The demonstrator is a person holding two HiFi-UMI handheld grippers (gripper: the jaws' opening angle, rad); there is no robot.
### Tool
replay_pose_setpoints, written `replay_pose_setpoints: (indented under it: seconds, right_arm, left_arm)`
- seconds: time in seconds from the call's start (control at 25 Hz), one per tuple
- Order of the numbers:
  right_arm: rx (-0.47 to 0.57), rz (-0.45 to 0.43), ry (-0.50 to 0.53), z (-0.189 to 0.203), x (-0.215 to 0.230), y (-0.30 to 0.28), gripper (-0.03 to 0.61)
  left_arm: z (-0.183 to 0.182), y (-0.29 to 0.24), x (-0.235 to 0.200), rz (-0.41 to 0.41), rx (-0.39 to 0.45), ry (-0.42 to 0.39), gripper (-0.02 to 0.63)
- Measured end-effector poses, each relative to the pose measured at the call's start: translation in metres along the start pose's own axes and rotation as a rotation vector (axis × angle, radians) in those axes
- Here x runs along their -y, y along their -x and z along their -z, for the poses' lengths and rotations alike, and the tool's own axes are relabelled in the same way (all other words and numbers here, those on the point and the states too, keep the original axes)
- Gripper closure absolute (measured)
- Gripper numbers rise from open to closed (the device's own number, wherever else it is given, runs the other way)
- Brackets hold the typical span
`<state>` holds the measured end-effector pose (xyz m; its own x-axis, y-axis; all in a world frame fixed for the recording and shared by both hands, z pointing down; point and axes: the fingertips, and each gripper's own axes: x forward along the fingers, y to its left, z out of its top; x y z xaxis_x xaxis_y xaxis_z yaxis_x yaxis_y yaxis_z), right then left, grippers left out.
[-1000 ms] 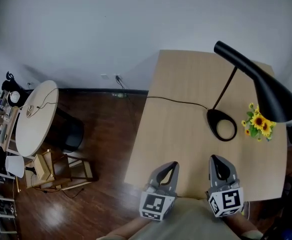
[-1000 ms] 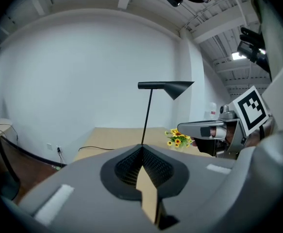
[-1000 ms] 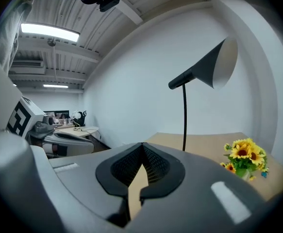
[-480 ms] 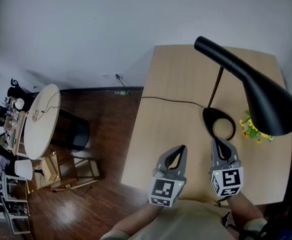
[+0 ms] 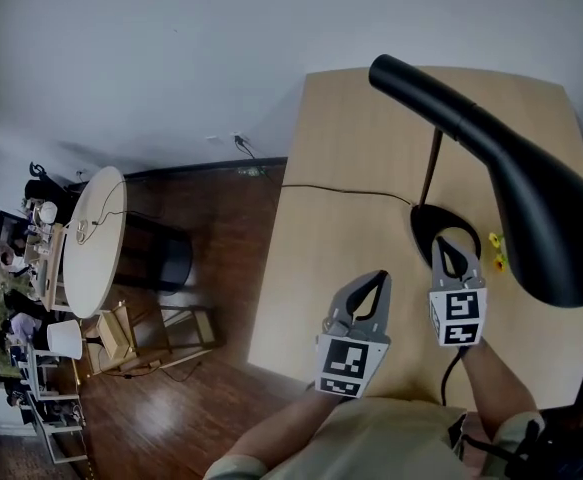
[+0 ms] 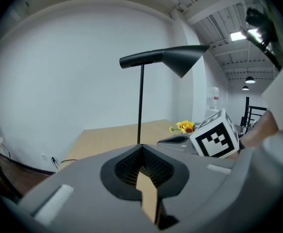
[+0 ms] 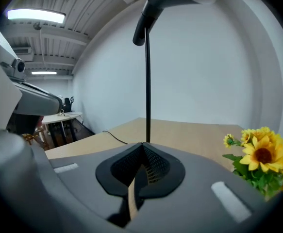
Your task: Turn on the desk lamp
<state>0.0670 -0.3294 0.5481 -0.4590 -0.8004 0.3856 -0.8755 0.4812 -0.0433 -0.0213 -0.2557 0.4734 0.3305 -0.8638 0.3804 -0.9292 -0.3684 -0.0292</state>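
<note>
Because switching-on is presumably intended, right gripper, jaws together and empty, is held at desk lamp base; left gripper likewise closed, unused.

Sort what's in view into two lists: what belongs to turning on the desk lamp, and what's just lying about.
Belongs to the job:
- desk lamp, its base and cord
- right gripper, jaws together, near the base
- left gripper, jaws together
- desk

Just lying about:
- sunflowers on the desk
- round white table across the floor
</note>
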Motion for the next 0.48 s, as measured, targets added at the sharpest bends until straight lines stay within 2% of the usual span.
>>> replay_pose_setpoints:
  seconds: [0.2,0.48]
  right_arm:
    - [-0.082,-0.002,0.000,0.024,0.009,-0.037,0.578]
    - [-0.219,0.029,0.014,0.055,0.024,-0.085,0.578]
  left_arm:
    - [0.006,-0.014,0.006,0.019,-0.024,-0.005,0.614]
    - [0.025,-0.013,-0.011,-0.011,-0.058,0.028,0.614]
